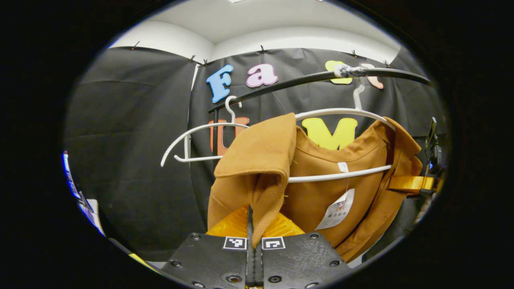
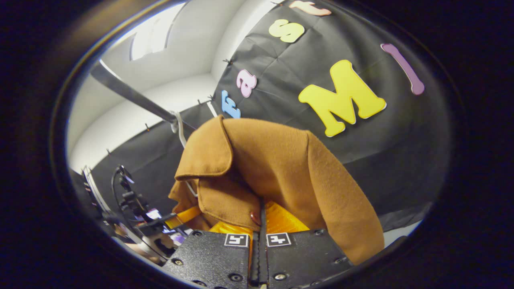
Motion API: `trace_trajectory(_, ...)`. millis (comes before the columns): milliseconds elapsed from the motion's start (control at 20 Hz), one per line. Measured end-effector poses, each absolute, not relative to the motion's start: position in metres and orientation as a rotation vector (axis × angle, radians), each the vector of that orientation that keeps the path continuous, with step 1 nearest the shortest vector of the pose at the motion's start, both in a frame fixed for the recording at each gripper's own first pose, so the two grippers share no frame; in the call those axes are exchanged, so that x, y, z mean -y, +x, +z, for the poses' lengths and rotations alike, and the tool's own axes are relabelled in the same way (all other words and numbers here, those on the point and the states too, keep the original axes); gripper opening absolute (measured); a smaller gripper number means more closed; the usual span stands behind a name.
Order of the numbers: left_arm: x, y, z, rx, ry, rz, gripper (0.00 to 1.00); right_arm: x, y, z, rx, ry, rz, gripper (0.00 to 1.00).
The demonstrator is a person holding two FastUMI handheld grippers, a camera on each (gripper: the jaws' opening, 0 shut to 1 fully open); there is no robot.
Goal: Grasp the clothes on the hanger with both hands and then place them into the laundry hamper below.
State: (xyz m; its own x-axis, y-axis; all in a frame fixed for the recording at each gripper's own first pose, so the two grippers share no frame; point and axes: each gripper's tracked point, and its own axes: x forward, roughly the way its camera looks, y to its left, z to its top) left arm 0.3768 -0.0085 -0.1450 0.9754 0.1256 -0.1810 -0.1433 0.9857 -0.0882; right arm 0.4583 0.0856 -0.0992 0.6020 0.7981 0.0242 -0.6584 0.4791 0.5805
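A brown jacket (image 1: 321,180) hangs on a white hanger (image 1: 341,114) from a black rail (image 1: 305,80). My left gripper (image 1: 251,224) is shut on the jacket's left collar flap, which drapes down between its fingers. In the left gripper view the other gripper (image 1: 413,184) presses on the jacket's right edge. In the right gripper view the same brown jacket (image 2: 289,168) fills the middle, and my right gripper (image 2: 261,218) is shut on its front edge beside a dark red button (image 2: 255,217). The left gripper (image 2: 182,216) shows farther off at the lower left.
A second, bare white hanger (image 1: 200,140) hangs on the rail to the left of the jacket. A paper tag (image 1: 337,208) dangles inside the jacket. A bit of pale floor (image 2: 401,235) shows at the lower right.
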Motion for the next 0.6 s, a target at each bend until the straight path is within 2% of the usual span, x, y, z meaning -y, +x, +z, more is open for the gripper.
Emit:
trace_trajectory(250,0.002,0.372,-0.110,-0.108,-0.153,0.112,0.00,-0.091,0.438,-0.063,-0.195,0.666,1.011,0.04)
trace_trajectory(500,-0.036,0.377,-0.070,-0.023,-0.191,0.143,0.03,-0.085,0.445,-0.037,-0.142,0.763,1.003,0.03)
trace_trajectory(600,-0.048,0.378,-0.059,-0.008,-0.228,0.151,0.00,-0.078,0.447,-0.031,-0.128,0.800,0.998,0.03)
